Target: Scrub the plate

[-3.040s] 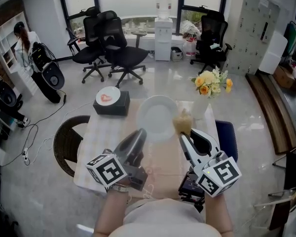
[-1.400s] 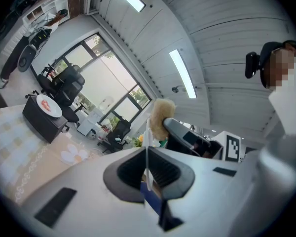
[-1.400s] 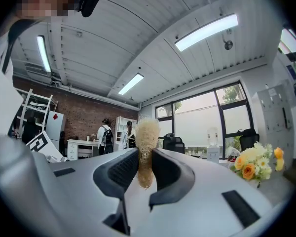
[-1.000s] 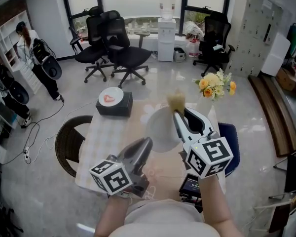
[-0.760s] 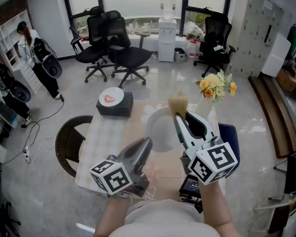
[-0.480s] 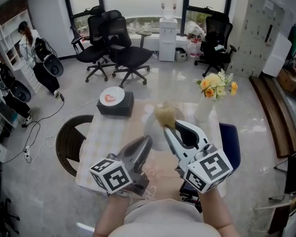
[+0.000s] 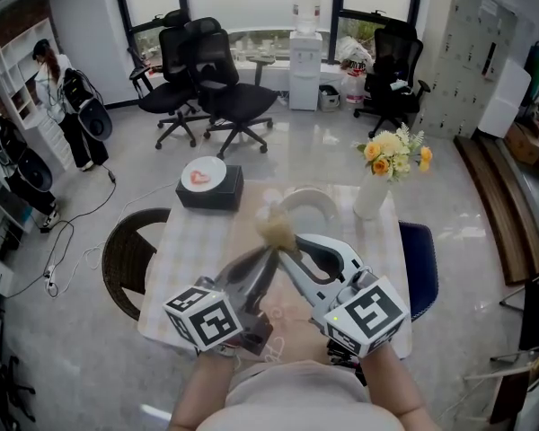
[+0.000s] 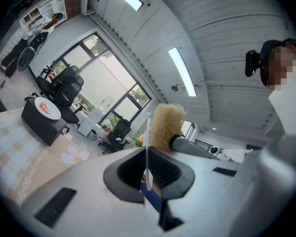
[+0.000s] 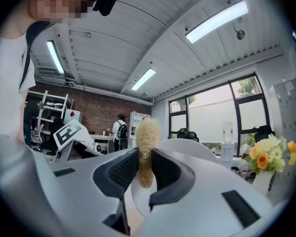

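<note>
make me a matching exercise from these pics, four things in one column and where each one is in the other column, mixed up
1. white plate
2. tan scrubber
3. vase of flowers
4. black box

a. far left corner of the table
b. between the right gripper's jaws
c. far right corner of the table
d. edge-on between the left gripper's jaws

Pairs: 1-d, 2-b, 3-c, 4-a

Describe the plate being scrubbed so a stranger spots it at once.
Over the checked table, the left gripper pinches a white plate by its rim, tilted up off the surface. Unlike the second plate, lying on the black box with a red mark, this one is plain and held in the air.
</note>
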`<state>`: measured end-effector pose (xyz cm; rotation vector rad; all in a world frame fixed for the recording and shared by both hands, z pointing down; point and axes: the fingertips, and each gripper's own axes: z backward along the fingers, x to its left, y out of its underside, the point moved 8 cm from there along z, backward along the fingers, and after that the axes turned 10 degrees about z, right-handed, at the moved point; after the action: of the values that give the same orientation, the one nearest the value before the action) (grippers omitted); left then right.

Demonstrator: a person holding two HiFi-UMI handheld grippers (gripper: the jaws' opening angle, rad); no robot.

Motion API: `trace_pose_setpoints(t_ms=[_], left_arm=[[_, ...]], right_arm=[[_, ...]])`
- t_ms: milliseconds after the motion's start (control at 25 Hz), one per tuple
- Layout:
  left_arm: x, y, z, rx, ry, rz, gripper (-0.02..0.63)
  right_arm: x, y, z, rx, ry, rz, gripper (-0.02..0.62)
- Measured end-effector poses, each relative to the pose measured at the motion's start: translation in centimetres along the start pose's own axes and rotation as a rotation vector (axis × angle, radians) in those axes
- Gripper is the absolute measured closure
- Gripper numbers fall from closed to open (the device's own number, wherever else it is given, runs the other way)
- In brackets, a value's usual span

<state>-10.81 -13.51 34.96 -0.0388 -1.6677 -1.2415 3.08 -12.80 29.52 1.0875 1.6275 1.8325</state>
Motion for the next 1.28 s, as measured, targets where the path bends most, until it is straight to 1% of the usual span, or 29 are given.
trace_pose_setpoints(t_ms=[120,200,480,680,880,1280], left_arm=[[-0.2,0.0,-0.1,0.01,0.005,-0.013,0.588],[-0.3,0.0,-0.2,0.011,0.009,-0.017,0.588],[-0.5,0.1,-0.2,0.013,0.02,-0.013,0.588],[-0.5,0.2,-0.2,0.018,0.022,-0.015,0.588],[-0.4,0.1,-0.1,0.02,0.023,-0.019,0.588],[-0.3,-0.1,0.2,0.01,0.02,-0.013,0.588]], right_arm=[[0.1,0.1,-0.1,0.011,-0.002,0.006,0.509],[-0.1,0.1,0.0,0.021,0.017,0.011,0.509],[-1.4,0.8,0.5,0.048,0.12,-0.043,0.509],[-2.3,1.2,0.9,0.044,0.178,-0.082,0.509],[-3.6,1.6,1.4,0.05,0.268,-0.114,0.509],[-5.9,3.2,3.3,0.093,0.404,-0.163,0.509]])
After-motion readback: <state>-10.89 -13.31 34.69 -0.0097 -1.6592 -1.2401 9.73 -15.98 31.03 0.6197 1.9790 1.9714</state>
